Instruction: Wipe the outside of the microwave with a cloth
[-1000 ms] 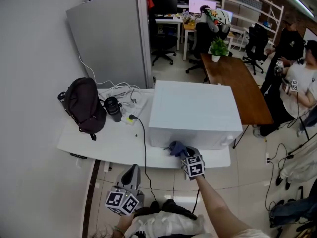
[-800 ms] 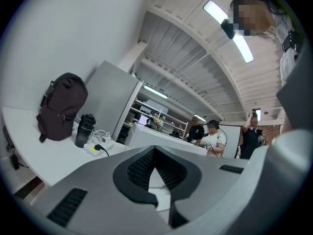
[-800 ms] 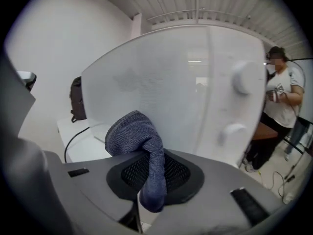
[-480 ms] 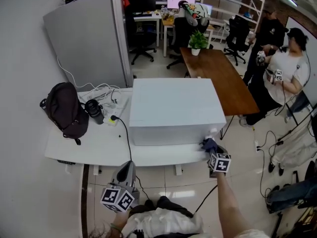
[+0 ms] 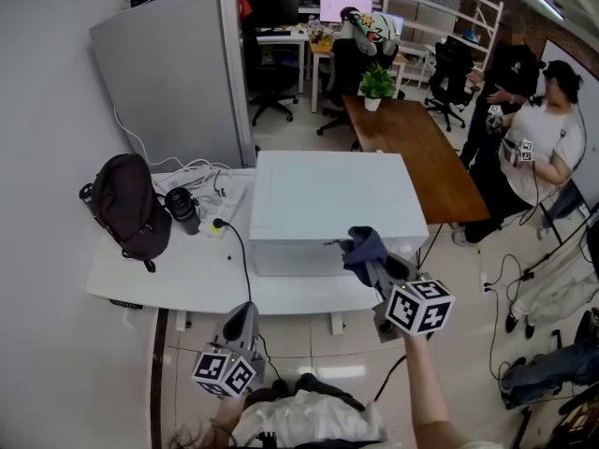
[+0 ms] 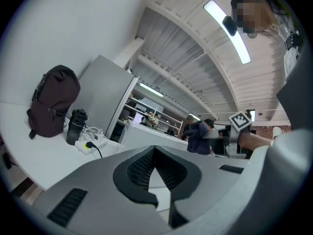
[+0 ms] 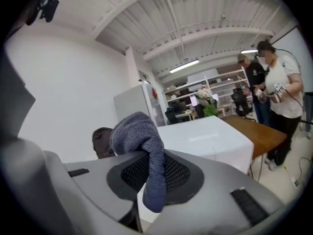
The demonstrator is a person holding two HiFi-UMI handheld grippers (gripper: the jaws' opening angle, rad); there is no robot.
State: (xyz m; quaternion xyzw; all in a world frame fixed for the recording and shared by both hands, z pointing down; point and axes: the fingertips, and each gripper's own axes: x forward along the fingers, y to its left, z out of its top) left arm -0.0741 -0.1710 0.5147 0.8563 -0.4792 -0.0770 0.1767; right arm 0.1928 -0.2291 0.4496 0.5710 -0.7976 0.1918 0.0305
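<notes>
white table [image 5: 178,283]: microwave [image 5: 328,204], backpack [image 5: 126,204], dark flask [image 5: 180,209], power strip [image 5: 217,226].

microwave [image 5: 328,195]: white box on table [image 5: 168,279]; cloth [image 5: 360,241]: blue-grey, bunched, pinched in right gripper [image 5: 371,256]

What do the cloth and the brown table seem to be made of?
The cloth: soft fabric, probably microfibre or terry; its blue-grey surface looks fuzzy and it folds limply. The brown table: wood or wood-look laminate, smooth, faintly glossy; which is unclear.
</notes>
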